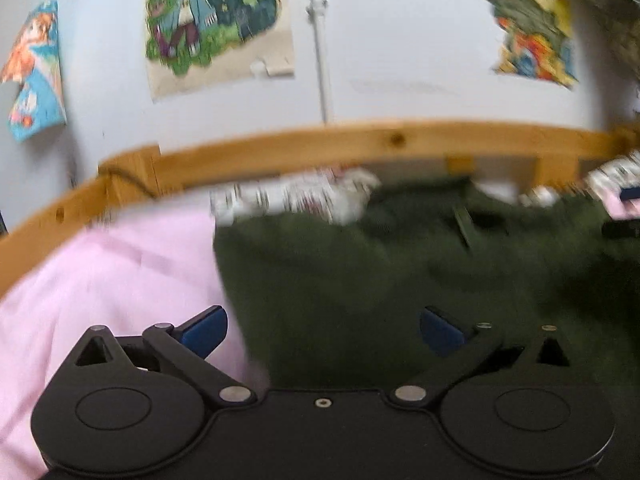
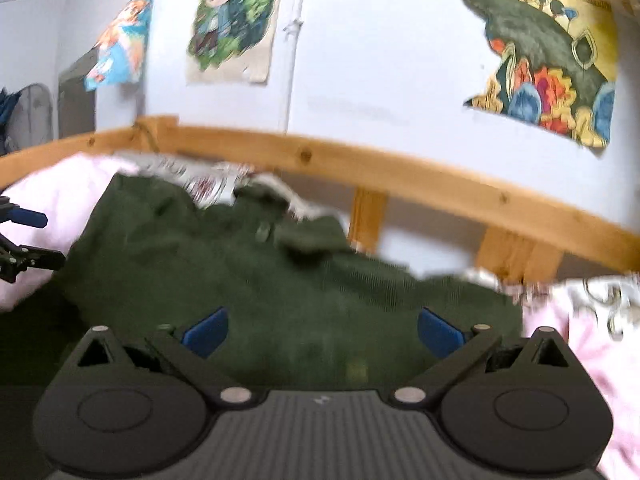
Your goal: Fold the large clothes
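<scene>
Grippers over a bed, both w/ blue-tipped tongs spread wide and gripping nothing: left gripper (image 1: 323, 330) sits above the left edge of a dark green garment (image 1: 400, 280), its left fingertip (image 1: 204, 330) over pink bedsheet (image 1: 100, 280), the right one over green cloth. Right gripper (image 2: 323, 330) hovers over the same garment (image 2: 248, 272), nr its right side, pink sheet (image 2: 592, 344) showing just beyond. Garment lies spread on the sheet, rumpled toward the far edge, where white patterned bedding (image 1: 288, 196) is bunched against a wooden bed rail (image 1: 360, 140). Behind the rail, a pale wall w/ an anime poster (image 1: 216, 16), two more colourful posters either side, and a thin vertical pipe (image 1: 320, 40). Both views blurred.
</scene>
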Demonstrator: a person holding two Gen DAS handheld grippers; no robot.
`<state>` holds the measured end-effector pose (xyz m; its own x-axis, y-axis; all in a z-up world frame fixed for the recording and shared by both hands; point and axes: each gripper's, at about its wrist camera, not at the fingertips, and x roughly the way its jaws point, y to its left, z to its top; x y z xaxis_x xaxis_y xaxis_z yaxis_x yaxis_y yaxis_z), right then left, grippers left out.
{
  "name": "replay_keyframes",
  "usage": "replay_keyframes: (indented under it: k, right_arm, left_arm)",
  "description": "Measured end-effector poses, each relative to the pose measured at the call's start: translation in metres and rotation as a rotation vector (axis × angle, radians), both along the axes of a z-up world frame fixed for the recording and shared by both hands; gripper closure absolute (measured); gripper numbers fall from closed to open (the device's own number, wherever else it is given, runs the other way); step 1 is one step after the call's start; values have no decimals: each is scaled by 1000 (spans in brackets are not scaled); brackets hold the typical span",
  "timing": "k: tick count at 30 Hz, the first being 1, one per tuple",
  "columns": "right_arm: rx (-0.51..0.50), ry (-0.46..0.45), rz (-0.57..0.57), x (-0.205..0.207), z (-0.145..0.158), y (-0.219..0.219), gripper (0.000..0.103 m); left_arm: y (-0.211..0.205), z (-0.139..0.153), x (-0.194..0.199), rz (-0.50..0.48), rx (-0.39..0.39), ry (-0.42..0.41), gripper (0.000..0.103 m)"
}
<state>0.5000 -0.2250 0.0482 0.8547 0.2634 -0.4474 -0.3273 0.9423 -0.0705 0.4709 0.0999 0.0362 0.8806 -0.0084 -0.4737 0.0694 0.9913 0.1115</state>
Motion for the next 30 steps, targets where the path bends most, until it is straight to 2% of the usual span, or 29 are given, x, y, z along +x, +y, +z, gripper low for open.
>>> replay_keyframes:
  k: [3,6,8,10,13,19,21,22,23,24,25,27,30]
  right_arm:
    - [24,-13,-70,48,7,19,0]
    - [89,62,-134,96,6,29,1]
    - [140,92,-165,120,8,33,2]
    - [166,102,-194,136,9,39,7]
    - [164,142,-229,163,9,48,15]
    - [123,284,-313,208,-13,65,29]
    - [112,331,-332,213,-22,67,41]
    - [116,348,-336,214,-25,66,43]
    - [133,354,-339,213,-26,64,48]
    - [150,351,-335,209,-26,63,59]
    - [154,346,-322,206,-25,63,65]
    - [131,323,-300,198,-23,67,82]
    - [155,271,-292,182,-14,67,87]
  left_arm:
    - [7,10,59,49,-30,-25,1]
    - [7,10,117,86,-107,13,2]
    - [11,7,137,113,-172,44,2]
    - [14,2,150,133,-219,61,2]
    - [20,-8,151,148,-234,68,2]
    - [17,-14,137,94,-220,42,2]
    - [17,-13,132,76,-228,40,2]
    - [17,-12,130,68,-232,35,2]
    - [18,-11,127,57,-241,29,2]
    - [19,-9,125,48,-252,24,2]
    - [20,-8,123,43,-260,18,2]
    - [21,-3,119,39,-271,2,2]
    - [23,5,114,45,-278,-22,2]
